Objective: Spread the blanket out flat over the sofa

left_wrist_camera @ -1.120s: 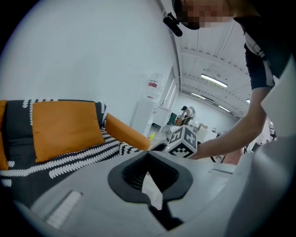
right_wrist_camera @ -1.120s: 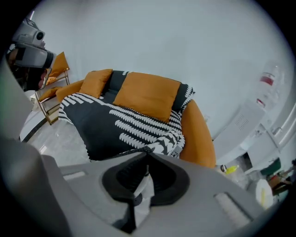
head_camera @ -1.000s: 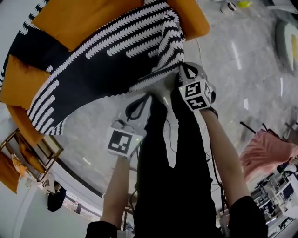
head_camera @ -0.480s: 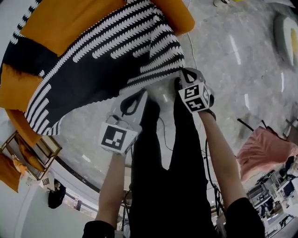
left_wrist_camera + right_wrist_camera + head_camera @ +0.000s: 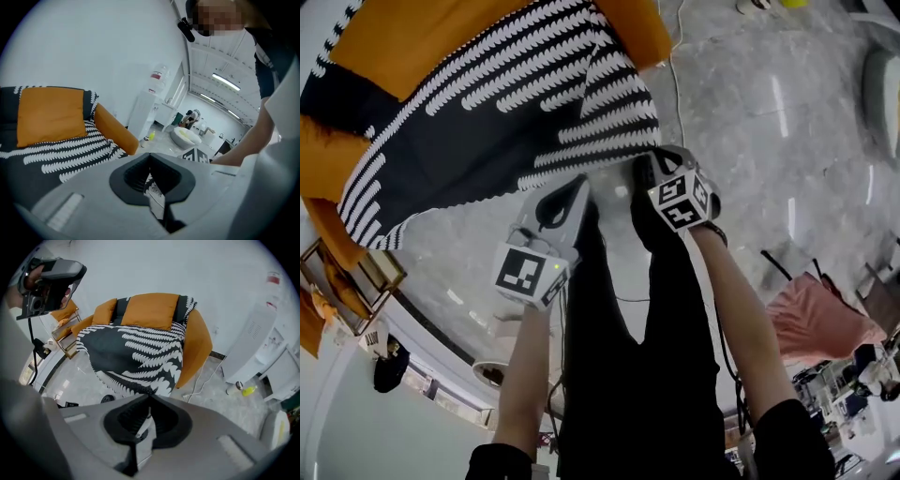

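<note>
A black blanket (image 5: 487,112) with white leaf stripes lies over the orange sofa (image 5: 412,47) and hangs off its front toward me. My left gripper (image 5: 579,183) is shut on the hem, and a patterned scrap shows between its jaws (image 5: 151,183). My right gripper (image 5: 642,167) pinches the hem's right corner, with pale fabric caught in its jaws (image 5: 145,420). In the right gripper view the blanket (image 5: 136,352) covers the seat and front, and an orange cushion (image 5: 150,310) rests on the backrest. The sofa's armrest (image 5: 115,133) stays bare.
I stand on a grey marble floor (image 5: 769,122) in black trousers (image 5: 628,328). A white water dispenser (image 5: 253,348) is right of the sofa, with a yellow bottle (image 5: 248,390) and a white cable (image 5: 201,380) on the floor. A gold side table (image 5: 347,272) stands left, a pink cloth (image 5: 816,319) right.
Both grippers have come down and a little back from the sofa with the hem still in them. The blanket's front edge now hangs further out from the seat.
</note>
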The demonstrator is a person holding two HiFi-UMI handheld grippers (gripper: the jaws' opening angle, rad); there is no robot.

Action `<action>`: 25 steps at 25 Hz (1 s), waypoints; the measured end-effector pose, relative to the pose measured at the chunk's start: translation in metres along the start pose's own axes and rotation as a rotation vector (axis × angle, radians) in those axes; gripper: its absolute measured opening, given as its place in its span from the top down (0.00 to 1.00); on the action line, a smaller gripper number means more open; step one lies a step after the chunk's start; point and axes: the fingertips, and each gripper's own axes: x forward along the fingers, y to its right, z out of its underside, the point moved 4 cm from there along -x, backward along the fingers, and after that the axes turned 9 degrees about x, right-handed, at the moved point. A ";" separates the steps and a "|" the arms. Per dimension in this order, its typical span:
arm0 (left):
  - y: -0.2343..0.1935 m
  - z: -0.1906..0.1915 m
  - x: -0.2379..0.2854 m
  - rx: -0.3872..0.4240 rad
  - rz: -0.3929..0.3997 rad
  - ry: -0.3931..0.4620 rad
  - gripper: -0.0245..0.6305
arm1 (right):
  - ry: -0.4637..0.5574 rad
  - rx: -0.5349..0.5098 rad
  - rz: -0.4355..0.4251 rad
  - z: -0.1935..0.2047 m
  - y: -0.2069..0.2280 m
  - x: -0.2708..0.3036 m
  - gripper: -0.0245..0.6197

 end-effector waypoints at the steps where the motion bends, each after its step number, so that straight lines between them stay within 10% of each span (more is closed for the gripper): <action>1: -0.003 0.003 0.004 -0.008 -0.018 -0.002 0.95 | -0.010 -0.008 -0.015 0.001 0.002 0.005 0.94; 9: -0.005 0.025 0.032 -0.067 -0.138 -0.018 0.95 | -0.079 -0.042 -0.138 0.026 0.016 0.044 0.94; 25: -0.019 0.086 0.061 -0.045 -0.105 -0.059 0.95 | -0.186 0.018 -0.132 0.081 0.035 0.103 0.94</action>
